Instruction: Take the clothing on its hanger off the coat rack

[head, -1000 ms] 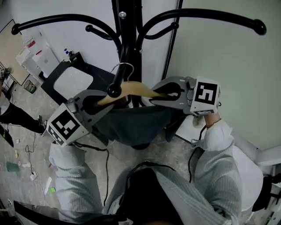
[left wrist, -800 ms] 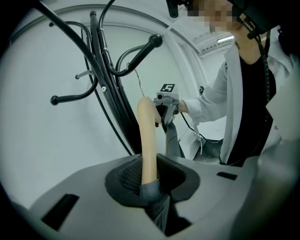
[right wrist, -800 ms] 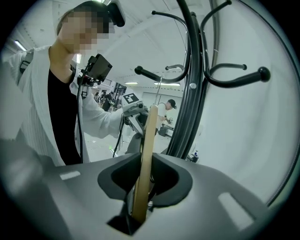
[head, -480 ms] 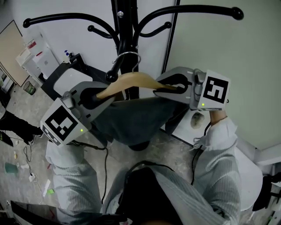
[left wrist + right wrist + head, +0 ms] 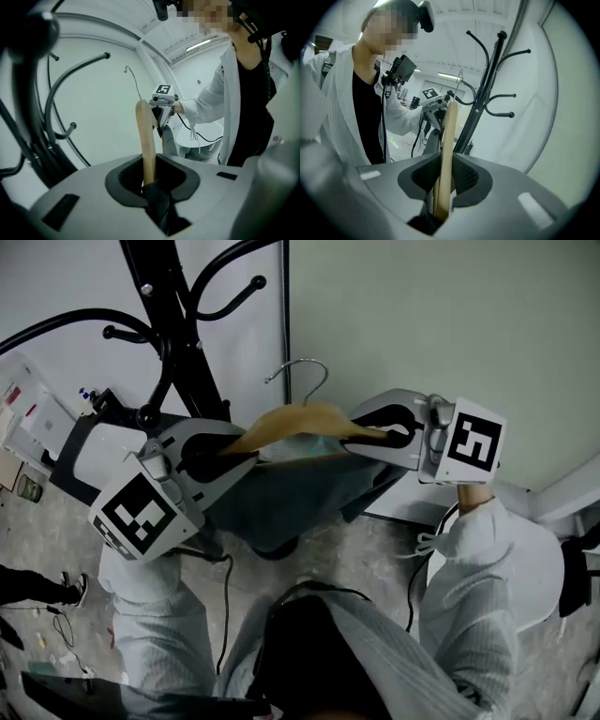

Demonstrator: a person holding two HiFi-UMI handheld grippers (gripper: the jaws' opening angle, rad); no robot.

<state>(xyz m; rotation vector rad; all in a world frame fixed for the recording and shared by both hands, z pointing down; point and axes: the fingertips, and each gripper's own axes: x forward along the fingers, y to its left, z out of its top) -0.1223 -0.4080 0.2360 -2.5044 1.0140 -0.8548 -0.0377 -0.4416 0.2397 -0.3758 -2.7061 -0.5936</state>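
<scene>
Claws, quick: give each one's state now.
Left claw: closed on the wooden hanger.
Right claw: closed on the hanger's other end.

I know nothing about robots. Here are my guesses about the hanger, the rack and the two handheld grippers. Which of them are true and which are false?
1. The wire hook sits over an arm of the coat rack. False: the hook hangs free in the air, clear of the coat rack.
2. The left gripper is clamped on one end of the wooden hanger. True.
3. The right gripper is empty. False: it is shut on the wooden hanger's other end.
4. A dark garment hangs from the wooden hanger. True.
</scene>
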